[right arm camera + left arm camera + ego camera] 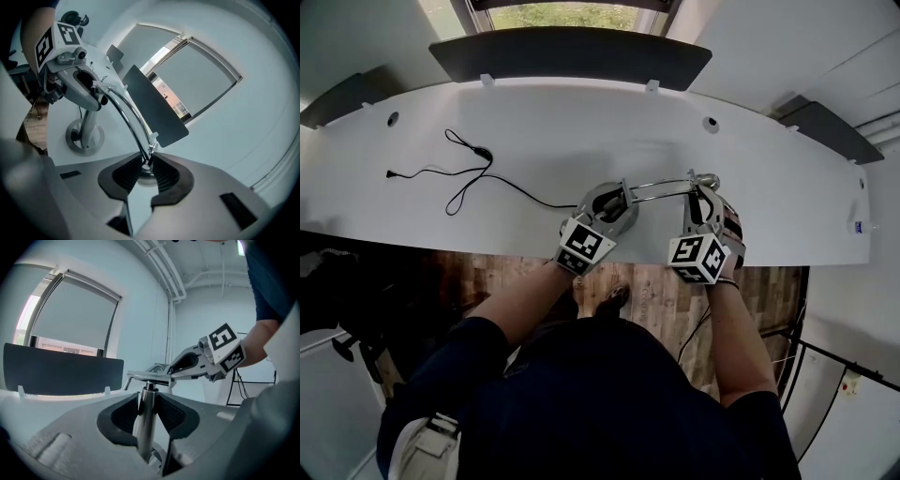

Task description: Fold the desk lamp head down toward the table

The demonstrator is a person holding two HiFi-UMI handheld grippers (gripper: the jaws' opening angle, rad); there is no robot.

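A chrome desk lamp stands near the front edge of the white table (581,131). Its round base (84,138) carries an upright post (146,420), and a thin curved arm (658,190) runs right from the post's top. My left gripper (147,409) is shut on the post, with both pads against it. At the arm's far end, where the lamp head (706,181) sits, my right gripper (146,164) is shut on the small joint, which is pinched between the pad tips. In the head view the left gripper (614,203) and right gripper (705,194) sit side by side, linked by the arm.
A thin black cable (469,173) lies looped on the table to the left of the lamp. A dark partition panel (572,54) stands along the far edge. The table has round holes (711,123). The front edge runs just under both grippers, with wooden floor below.
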